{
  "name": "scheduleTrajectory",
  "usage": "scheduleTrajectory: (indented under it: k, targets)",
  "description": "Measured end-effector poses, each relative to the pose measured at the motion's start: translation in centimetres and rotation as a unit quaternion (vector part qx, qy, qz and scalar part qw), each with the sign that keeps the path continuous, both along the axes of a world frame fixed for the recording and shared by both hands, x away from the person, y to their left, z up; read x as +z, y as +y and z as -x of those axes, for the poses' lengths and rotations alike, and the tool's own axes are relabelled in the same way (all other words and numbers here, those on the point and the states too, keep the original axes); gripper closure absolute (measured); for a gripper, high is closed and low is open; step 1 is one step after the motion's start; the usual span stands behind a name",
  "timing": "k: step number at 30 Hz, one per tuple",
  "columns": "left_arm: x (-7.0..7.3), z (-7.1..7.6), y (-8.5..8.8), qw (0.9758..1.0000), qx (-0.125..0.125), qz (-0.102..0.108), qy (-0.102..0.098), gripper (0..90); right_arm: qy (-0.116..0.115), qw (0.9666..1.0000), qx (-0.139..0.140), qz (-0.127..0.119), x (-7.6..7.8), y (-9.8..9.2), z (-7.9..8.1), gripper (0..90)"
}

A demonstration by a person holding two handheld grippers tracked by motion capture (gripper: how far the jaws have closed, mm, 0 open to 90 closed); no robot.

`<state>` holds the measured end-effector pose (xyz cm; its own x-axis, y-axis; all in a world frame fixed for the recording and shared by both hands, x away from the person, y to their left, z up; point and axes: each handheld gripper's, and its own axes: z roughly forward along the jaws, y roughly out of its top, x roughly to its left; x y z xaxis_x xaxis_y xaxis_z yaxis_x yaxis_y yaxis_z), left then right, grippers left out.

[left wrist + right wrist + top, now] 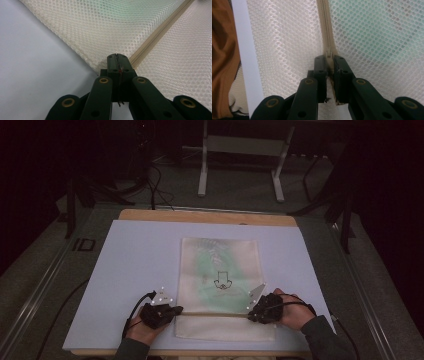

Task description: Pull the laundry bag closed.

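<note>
Holding the mesh pouch (pixel 220 270) by both ends of its zipper (pixel 215 314), I've got it lying flat mid-mat, low toward my edge. My left gripper (pixel 175 310) is clamped tight on the pouch's left corner (pixel 105 65) at the zipper end; my right gripper (pixel 252 314) pinches the zipper pull (pixel 328 55). White mat (pixel 135 270) lies bare left, right and beyond. Pouch is cream netting, greenish inside, small black drawing (pixel 222 282) showing through.
</note>
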<state>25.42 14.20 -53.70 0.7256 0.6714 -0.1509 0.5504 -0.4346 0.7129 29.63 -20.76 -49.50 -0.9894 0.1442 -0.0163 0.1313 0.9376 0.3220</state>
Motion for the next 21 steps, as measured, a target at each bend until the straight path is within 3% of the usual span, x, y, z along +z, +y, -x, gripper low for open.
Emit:
scheduleTrajectory:
  k: [21]
  targets:
    - [0.0, 0.0, 0.0, 1.0, 0.0, 0.0, 0.001, 89.4, 0.0, 0.9999, -0.012, 0.001, 0.2, -1.6, -0.1, 82.3]
